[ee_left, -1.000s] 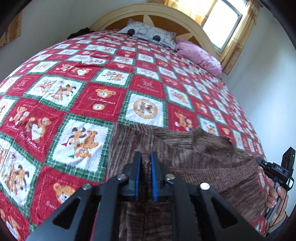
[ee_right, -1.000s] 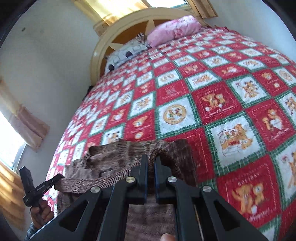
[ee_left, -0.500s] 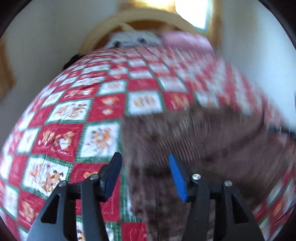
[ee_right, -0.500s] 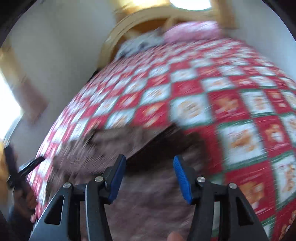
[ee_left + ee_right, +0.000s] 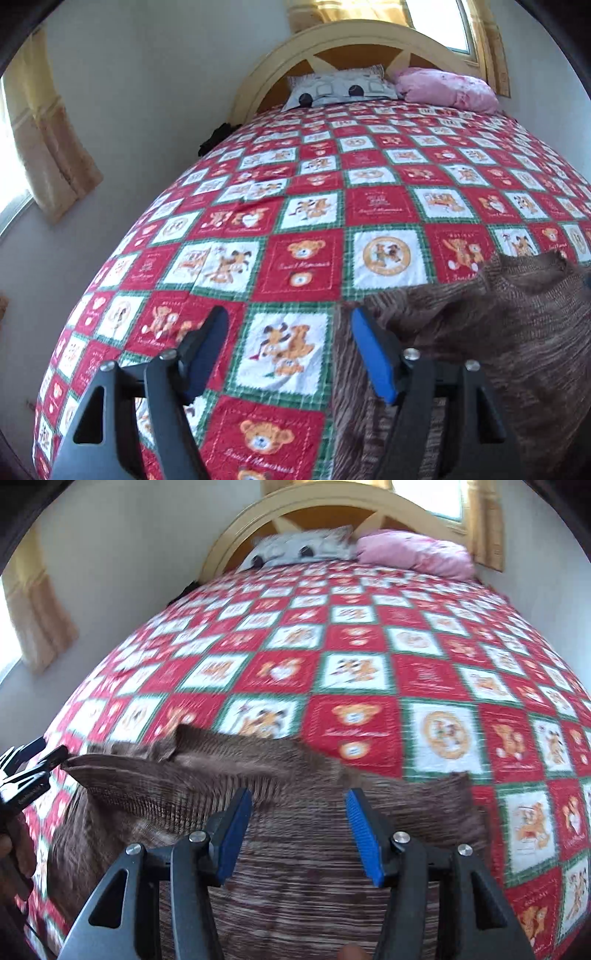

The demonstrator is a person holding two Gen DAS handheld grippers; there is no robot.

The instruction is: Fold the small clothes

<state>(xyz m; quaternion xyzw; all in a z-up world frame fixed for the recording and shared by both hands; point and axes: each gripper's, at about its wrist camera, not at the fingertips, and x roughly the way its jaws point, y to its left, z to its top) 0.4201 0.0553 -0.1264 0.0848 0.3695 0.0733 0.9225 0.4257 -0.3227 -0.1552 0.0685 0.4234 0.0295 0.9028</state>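
A brown knitted garment [image 5: 295, 849] lies on the bed, also at the lower right of the left wrist view [image 5: 480, 350]. My left gripper [image 5: 288, 339] is open and empty, over the quilt just left of the garment's edge; its right pad [image 5: 373, 354] is by that edge. My right gripper [image 5: 295, 819] is open and empty above the middle of the garment. The left gripper also shows at the far left of the right wrist view [image 5: 26, 771], beside the garment's raised left corner.
The bed carries a red, green and white teddy-bear quilt [image 5: 314, 229]. A grey pillow [image 5: 340, 86] and a pink pillow [image 5: 443, 90] lie by the arched headboard [image 5: 332, 40]. Curtains [image 5: 40, 129] and a wall stand left of the bed.
Both grippers were shut on the garment's edge and have opened and let it go. The garment now lies on the quilt. The left gripper has shifted left of it.
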